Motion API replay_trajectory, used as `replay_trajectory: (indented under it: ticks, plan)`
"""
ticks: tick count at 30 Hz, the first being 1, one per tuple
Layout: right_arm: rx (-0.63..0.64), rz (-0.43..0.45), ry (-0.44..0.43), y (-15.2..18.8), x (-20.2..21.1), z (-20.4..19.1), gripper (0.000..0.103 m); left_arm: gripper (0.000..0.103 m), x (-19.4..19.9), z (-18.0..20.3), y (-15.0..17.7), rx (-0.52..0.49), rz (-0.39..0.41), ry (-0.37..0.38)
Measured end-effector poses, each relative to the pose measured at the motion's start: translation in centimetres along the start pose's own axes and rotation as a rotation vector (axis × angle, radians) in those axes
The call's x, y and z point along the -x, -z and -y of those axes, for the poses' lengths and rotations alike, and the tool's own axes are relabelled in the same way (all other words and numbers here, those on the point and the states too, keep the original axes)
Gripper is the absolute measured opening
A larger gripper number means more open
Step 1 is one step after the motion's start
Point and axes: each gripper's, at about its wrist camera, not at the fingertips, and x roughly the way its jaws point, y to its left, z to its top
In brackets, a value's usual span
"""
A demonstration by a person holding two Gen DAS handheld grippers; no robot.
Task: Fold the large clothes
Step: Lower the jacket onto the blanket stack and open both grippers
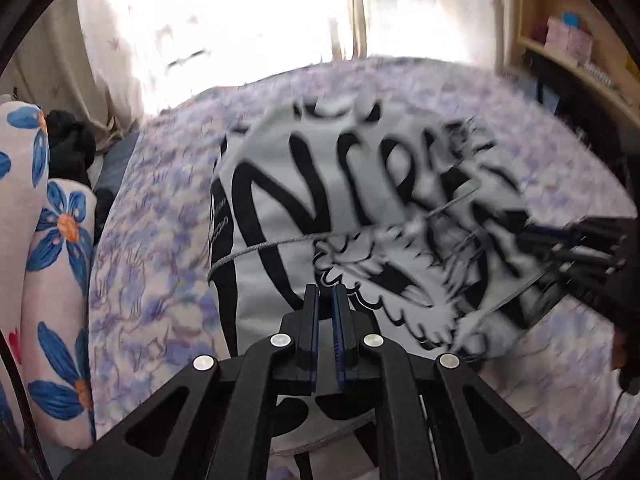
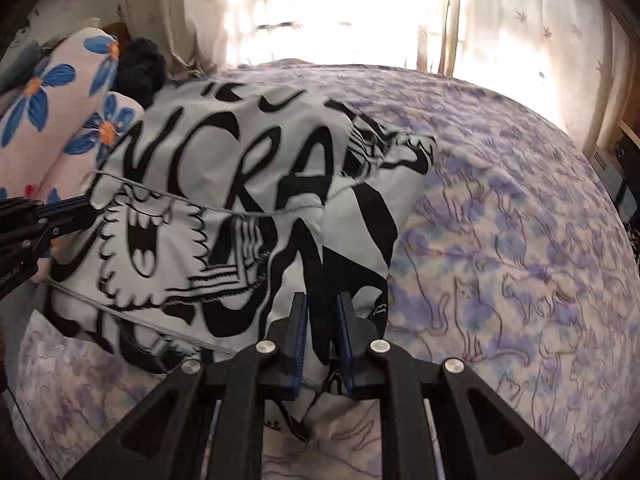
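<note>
A light grey garment (image 1: 320,208) with big black lettering and a cartoon print lies partly folded on the bed; it also shows in the right wrist view (image 2: 224,208). My left gripper (image 1: 325,294) is over its near edge with the jaws nearly together, a narrow gap between them, and nothing visibly in them. My right gripper (image 2: 322,304) is shut on a fold of the garment, with cloth between the blue pads. The right gripper shows blurred in the left view (image 1: 532,236), and the left gripper shows in the right view (image 2: 80,204).
The bed has a purple and white patterned cover (image 2: 500,240). Flower-print pillows (image 1: 52,240) and a dark cloth (image 1: 70,148) lie at the left. A bright curtained window (image 2: 340,12) is behind the bed. Wooden shelves (image 1: 568,48) stand at the right.
</note>
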Motion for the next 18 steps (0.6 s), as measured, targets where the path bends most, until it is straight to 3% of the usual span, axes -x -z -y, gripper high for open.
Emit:
replay_trajectory:
  ticks: [4,18]
  plan:
    - [-0.106,-0.026,-0.063,1.0,-1.3,1.7,0.011,0.006,-1.6,-1.3,0.3,0.051,-0.021,0.011]
    - [-0.061,-0.016,-0.057,1.1,-2.4,1.1,0.011,0.005,-2.5,0.6,0.9,0.022,-0.001,-0.123]
